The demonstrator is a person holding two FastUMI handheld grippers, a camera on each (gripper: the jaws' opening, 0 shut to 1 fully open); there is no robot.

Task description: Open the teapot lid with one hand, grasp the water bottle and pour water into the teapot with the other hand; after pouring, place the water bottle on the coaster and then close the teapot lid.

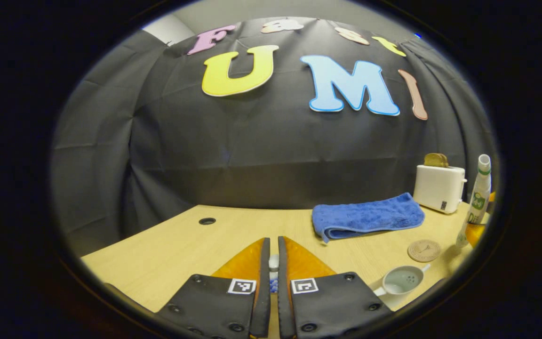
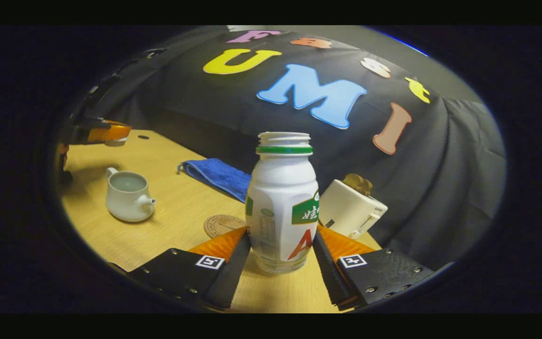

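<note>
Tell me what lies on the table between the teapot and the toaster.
In the right gripper view, the round coaster and the bottle lie between the teapot and the toaster; the blue towel sits just behind that line.

Large red "A" on the water bottle (image 2: 282, 207) label.

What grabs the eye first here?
The white water bottle stands uncapped, dead centre in the right gripper view, between the right gripper fingers, which flank its lower body. To its left, the open teapot sits lidless on the table; the left gripper is nearly closed on a small pale thing, probably the lid. Behind the bottle lie the blue towel, the round coaster and the toaster.
</note>
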